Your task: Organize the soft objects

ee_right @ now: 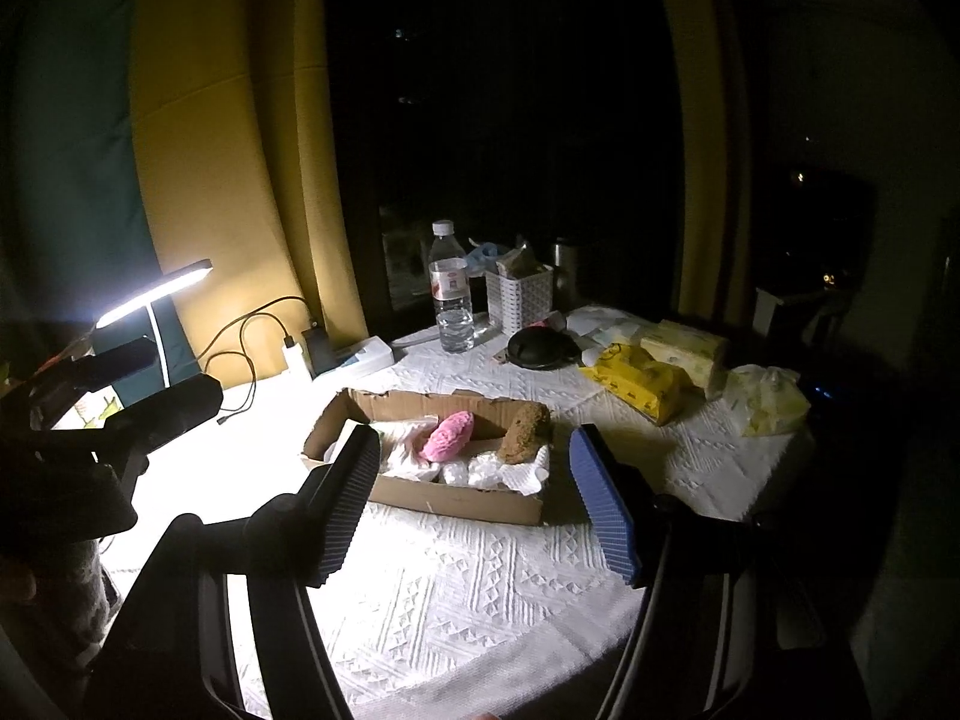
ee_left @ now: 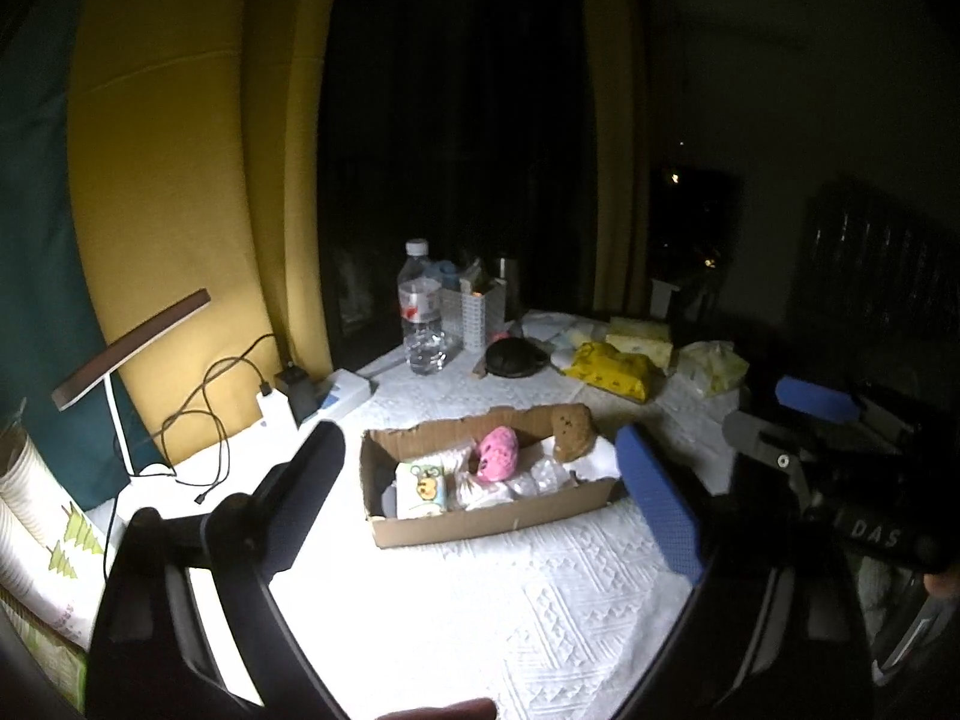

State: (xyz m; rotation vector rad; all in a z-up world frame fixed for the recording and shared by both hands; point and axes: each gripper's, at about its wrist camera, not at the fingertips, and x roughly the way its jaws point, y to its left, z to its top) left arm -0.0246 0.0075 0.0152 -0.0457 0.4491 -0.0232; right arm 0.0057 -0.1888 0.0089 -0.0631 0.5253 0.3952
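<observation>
The left gripper hangs above the white tablecloth with its two fingers spread wide apart and nothing between them. The right gripper is the same: fingers far apart, holding nothing. Both point at a low cardboard box that sits in the middle of the table, just past the fingertips, at about 12 o'clock from each claw. Inside the box lie the soft things: a pink knitted toy near the middle, a brown fuzzy toy leaning on the box's wall at about 2 o'clock from the pink one, a small white pack with a cartoon picture at about 8 o'clock from it, and some crumpled white wraps along the near side. Farther back on the table, at about 1 o'clock from the box, are a yellow pack, a pale tissue pack and a crinkly light bag. A round black thing lies just behind the box. A clear water bottle and a white basket stand at about 11 o'clock. At about 9 o'clock a desk lamp shines, with a black cable and a white charger beside it.
</observation>
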